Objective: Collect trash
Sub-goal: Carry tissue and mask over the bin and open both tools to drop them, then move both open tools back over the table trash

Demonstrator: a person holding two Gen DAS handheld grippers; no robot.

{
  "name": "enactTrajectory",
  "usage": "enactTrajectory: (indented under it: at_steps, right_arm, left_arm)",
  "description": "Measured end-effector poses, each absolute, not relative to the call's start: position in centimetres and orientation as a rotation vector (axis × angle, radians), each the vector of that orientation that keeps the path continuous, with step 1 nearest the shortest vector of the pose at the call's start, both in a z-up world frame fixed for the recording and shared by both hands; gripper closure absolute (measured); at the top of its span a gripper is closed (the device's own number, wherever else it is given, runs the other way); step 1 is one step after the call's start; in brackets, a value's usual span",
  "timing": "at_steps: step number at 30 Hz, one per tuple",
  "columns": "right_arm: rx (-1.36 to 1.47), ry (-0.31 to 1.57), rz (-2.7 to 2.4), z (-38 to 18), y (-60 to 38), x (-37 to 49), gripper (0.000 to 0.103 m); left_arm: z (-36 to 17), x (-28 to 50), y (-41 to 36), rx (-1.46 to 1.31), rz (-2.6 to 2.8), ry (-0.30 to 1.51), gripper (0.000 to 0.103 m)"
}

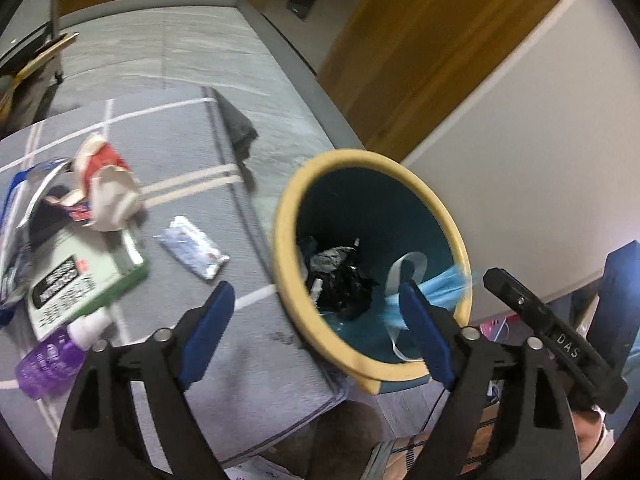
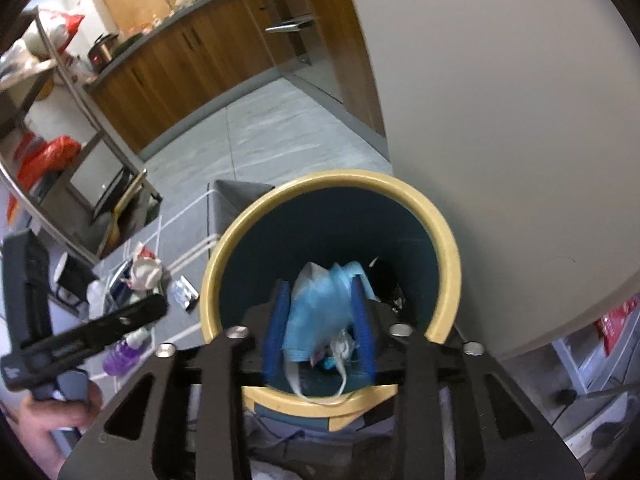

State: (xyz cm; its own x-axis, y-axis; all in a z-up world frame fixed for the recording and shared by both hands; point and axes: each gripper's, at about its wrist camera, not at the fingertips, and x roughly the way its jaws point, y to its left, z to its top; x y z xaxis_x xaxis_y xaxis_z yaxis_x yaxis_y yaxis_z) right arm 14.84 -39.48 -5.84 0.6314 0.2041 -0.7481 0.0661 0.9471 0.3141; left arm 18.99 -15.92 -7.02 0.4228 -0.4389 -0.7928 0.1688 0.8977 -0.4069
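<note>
The right tool [image 2: 320,322] is hovering over the bin [image 2: 446,248], its jaws parted around a blue face mask [image 2: 316,312], which is hanging inside the mouth, seemingly no longer clamped. The left tool [image 1: 316,332] is standing wide open and empty. The mask's loops may be snagging a pad or draping over the rim. The remaining litter [image 1: 192,252] is lying on the rug, left.

Grey striped mat [image 1: 192,152] on floor; bearing green box [image 1: 86,276], purple bottle [image 1: 48,360], wipes packet [image 1: 194,252].
</note>
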Motion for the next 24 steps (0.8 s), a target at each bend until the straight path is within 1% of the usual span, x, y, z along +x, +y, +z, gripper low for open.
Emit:
enactTrajectory:
  at_steps: [4, 6, 9, 11, 17, 24]
  right_arm:
    - [0.303, 0.868, 0.105, -5.3, -38.4, 14.8, 0.041]
    - [0.304, 0.862, 0.122, -5.1, -38.1, 14.8, 0.027]
    - [0.298, 0.847, 0.131, -4.8, -37.5, 14.7, 0.014]
    - [0.293, 0.846, 0.135, -4.7, -37.0, 14.7, 0.011]
    - [0.296, 0.852, 0.167, -4.4, -35.5, 15.0, 0.009]
    - [0.281, 0.852, 0.218, -3.8, -33.2, 15.0, 0.008]
  left_arm:
    - [-6.4, 18.5, -14.2, -0.288, -0.357, 1.057, 0.014]
    - [-6.1, 18.3, -13.6, -0.282, -0.35, 1.049, 0.012]
    - [-5.6, 17.8, -12.7, -0.258, -0.336, 1.037, 0.011]
    - [-5.2, 17.4, -12.0, -0.245, -0.324, 1.03, 0.011]
    - [-4.0, 16.4, -9.5, -0.179, -0.279, 0.997, 0.011]
    - [-3.4, 15.4, -5.2, -0.134, -0.218, 1.015, 0.011]
